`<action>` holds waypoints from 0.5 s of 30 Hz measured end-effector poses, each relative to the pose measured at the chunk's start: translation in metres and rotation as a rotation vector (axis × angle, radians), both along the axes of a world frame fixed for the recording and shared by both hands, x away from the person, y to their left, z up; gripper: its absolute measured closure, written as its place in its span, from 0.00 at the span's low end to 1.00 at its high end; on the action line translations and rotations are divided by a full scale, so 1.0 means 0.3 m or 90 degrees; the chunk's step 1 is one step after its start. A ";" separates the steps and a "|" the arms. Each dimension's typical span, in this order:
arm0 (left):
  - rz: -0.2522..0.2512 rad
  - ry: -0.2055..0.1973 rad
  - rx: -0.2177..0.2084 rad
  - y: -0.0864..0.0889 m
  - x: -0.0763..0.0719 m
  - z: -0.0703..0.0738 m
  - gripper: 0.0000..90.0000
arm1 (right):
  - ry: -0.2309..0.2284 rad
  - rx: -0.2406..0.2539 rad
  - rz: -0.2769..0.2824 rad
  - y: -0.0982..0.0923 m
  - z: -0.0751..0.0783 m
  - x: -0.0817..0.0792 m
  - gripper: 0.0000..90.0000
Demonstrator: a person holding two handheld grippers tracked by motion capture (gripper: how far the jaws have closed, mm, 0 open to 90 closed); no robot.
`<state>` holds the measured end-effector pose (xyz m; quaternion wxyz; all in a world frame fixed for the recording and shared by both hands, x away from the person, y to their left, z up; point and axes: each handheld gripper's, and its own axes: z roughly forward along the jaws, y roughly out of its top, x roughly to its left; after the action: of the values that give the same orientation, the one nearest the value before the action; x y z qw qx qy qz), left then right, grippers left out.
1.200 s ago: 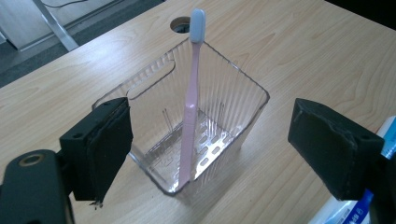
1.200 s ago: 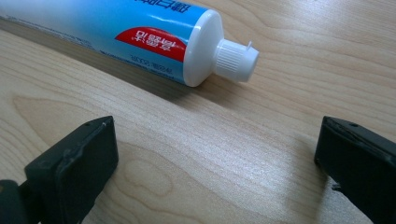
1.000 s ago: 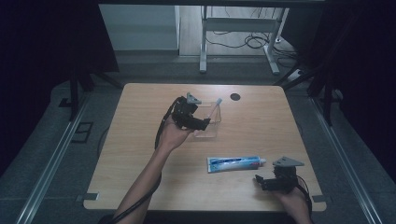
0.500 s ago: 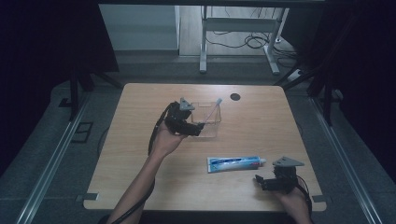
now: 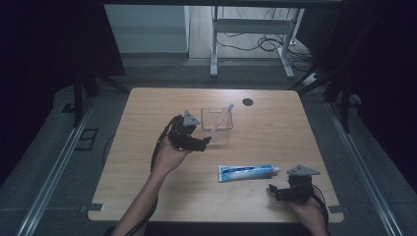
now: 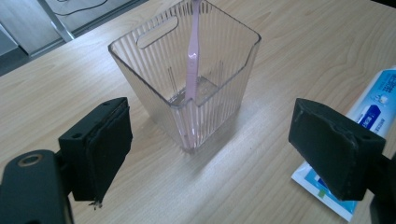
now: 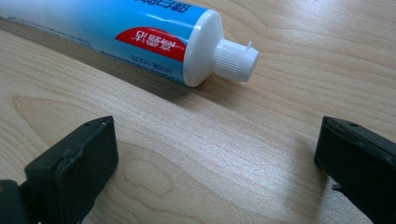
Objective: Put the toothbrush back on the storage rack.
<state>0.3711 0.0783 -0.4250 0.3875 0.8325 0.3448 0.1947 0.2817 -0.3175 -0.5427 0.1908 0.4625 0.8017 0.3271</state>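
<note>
Clear ribbed plastic cup [image 6: 187,79], square with a handle slot in the far wall, stands upright mid-table and holds one thing: a pink toothbrush [image 6: 191,56] leaning against the far rim, foot in the front bottom corner. Nothing else inside that I can see. Left gripper [image 5: 206,141] sits just short of the cup's near side, jaws spread wide with nothing between them; in the left gripper view the cup lies ahead of the gap, not inside it, so no contact. Looks like a hand clear of the cup after a drop-off or lining up on it, can't say which. Blue-and-white toothpaste tube [image 5: 246,172] lies flat on the light wooden table [image 5: 147,196], near the front edge, well apart from the cup, white ribbed cap [image 7: 236,60] toward the right hand. Right gripper [image 5: 280,192] rests low on the table just beside that cap end, jaws also wide apart and empty; its own view has the cap ahead of the opening, not bracketed. My read: tube is the next pick, and lying flat with the cap facing the right gripper makes it an easy side grab, then into the cup beside the brush. Watch the brush lean, since it takes up some of the opening.
</note>
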 end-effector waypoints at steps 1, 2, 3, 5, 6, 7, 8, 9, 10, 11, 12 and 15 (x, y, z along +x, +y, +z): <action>-0.002 -0.002 -0.003 0.005 -0.006 -0.004 0.15 | 0.000 0.000 0.000 0.000 0.000 0.000 0.00; -0.003 -0.002 -0.005 0.011 -0.012 -0.007 0.15 | 0.000 0.000 0.000 0.000 0.000 0.000 0.00; -0.003 -0.004 -0.008 0.016 -0.018 -0.011 0.15 | 0.000 0.000 0.000 0.000 0.000 0.000 0.00; -0.005 -0.003 -0.012 0.026 -0.027 -0.019 0.15 | 0.000 0.000 0.000 0.000 0.000 0.000 0.00; -0.006 -0.003 -0.013 0.031 -0.033 -0.023 0.15 | 0.000 0.000 0.000 0.000 0.000 0.000 0.00; -0.005 -0.003 -0.015 0.037 -0.040 -0.029 0.15 | 0.000 0.000 0.000 0.000 0.000 0.000 0.00; -0.005 -0.004 -0.017 0.041 -0.044 -0.033 0.15 | 0.000 0.000 0.000 0.000 0.000 0.000 0.00; -0.006 -0.003 -0.019 0.046 -0.049 -0.038 0.15 | 0.000 0.000 0.000 0.000 0.000 0.000 0.00; -0.005 -0.002 -0.020 0.051 -0.054 -0.043 0.15 | 0.000 0.000 0.000 0.000 0.000 0.000 0.00; -0.005 -0.003 -0.019 0.057 -0.059 -0.049 0.15 | 0.000 0.000 0.000 0.000 0.000 0.000 0.00; -0.005 -0.005 -0.019 0.060 -0.063 -0.053 0.15 | 0.000 0.000 0.000 0.000 0.000 0.000 0.00; -0.011 -0.006 -0.020 0.074 -0.077 -0.072 0.15 | 0.000 0.000 0.000 0.000 0.000 0.000 0.00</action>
<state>0.3480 0.1005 -0.4467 0.4036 0.8286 0.3385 0.1896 0.2817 -0.3175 -0.5428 0.1909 0.4622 0.8018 0.3273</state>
